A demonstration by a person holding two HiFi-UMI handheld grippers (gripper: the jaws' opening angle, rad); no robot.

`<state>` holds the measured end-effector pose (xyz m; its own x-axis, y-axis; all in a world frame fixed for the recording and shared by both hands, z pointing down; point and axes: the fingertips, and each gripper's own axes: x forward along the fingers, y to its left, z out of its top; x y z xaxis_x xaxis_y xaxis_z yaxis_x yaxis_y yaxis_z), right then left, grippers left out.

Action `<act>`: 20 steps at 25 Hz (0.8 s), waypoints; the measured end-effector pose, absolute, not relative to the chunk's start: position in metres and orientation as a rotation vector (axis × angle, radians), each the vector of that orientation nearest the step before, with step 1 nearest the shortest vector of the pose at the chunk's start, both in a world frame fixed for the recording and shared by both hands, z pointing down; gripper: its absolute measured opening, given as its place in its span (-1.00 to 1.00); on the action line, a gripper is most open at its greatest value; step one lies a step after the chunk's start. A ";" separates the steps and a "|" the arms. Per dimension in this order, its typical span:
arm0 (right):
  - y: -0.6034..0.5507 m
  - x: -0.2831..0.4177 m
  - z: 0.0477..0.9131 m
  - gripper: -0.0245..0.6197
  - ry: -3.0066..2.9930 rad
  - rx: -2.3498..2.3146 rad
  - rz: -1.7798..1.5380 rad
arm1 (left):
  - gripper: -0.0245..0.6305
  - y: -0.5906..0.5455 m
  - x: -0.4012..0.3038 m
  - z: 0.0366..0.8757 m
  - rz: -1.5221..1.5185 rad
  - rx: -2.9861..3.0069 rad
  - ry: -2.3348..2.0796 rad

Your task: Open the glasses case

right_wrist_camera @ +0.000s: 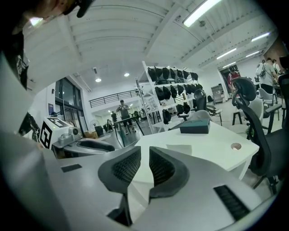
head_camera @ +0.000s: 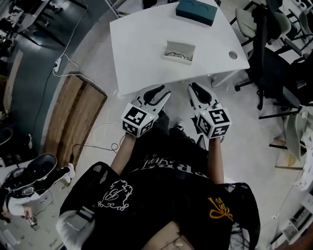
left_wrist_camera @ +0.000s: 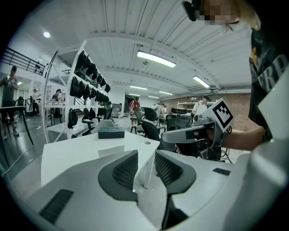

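Observation:
A teal glasses case (head_camera: 195,10) lies shut at the far edge of the white table (head_camera: 142,44); it also shows in the left gripper view (left_wrist_camera: 111,132) and the right gripper view (right_wrist_camera: 195,127). Nearer, mid-table, sits a pale shallow tray (head_camera: 179,52) with a pair of glasses in it. Both grippers hang in the air just short of the table's near edge, pointing at it. My left gripper (head_camera: 163,93) (left_wrist_camera: 145,157) has its jaws apart with nothing between them. My right gripper (head_camera: 193,89) (right_wrist_camera: 144,155) shows a narrower gap, also holding nothing.
A round cable hole (head_camera: 233,55) marks the table's right corner. Office chairs (head_camera: 266,53) crowd the right side. A wooden board (head_camera: 73,117) lies on the floor at left, with a cable (head_camera: 63,61) running by it. A rack of dark gear (left_wrist_camera: 86,85) stands beyond the table.

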<state>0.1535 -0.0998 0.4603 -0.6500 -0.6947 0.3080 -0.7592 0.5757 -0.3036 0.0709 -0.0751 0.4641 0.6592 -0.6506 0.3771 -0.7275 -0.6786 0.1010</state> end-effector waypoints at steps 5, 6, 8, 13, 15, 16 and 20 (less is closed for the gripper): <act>-0.088 0.145 0.451 -0.71 -2.687 1.236 0.633 | -0.53 -0.065 0.069 0.456 0.453 2.657 -1.107; -0.085 0.143 0.448 -0.71 -2.696 1.239 0.636 | -0.53 -0.063 0.068 0.454 0.453 2.661 -1.106; -0.078 0.137 0.444 -0.71 -2.718 1.242 0.652 | -0.55 -0.059 0.064 0.450 0.454 2.672 -1.106; -0.057 0.113 0.443 -0.71 -2.747 1.215 0.712 | -0.65 -0.043 0.045 0.444 0.437 2.696 -1.097; -0.050 0.096 0.442 -0.71 -2.747 1.213 0.733 | -0.69 -0.035 0.031 0.442 0.440 2.706 -1.085; -0.045 0.087 0.441 -0.71 -2.746 1.213 0.741 | -0.72 -0.030 0.023 0.441 0.440 2.709 -1.078; -0.028 0.051 0.439 -0.71 -2.739 1.222 0.741 | -0.77 -0.011 -0.009 0.443 0.423 2.707 -1.047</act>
<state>0.0505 -0.0284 0.4387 -0.6861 -0.6883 0.2355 -0.7132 0.5724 -0.4046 -0.0091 -0.0107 0.4429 0.7066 -0.6222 0.3371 -0.6818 -0.7261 0.0891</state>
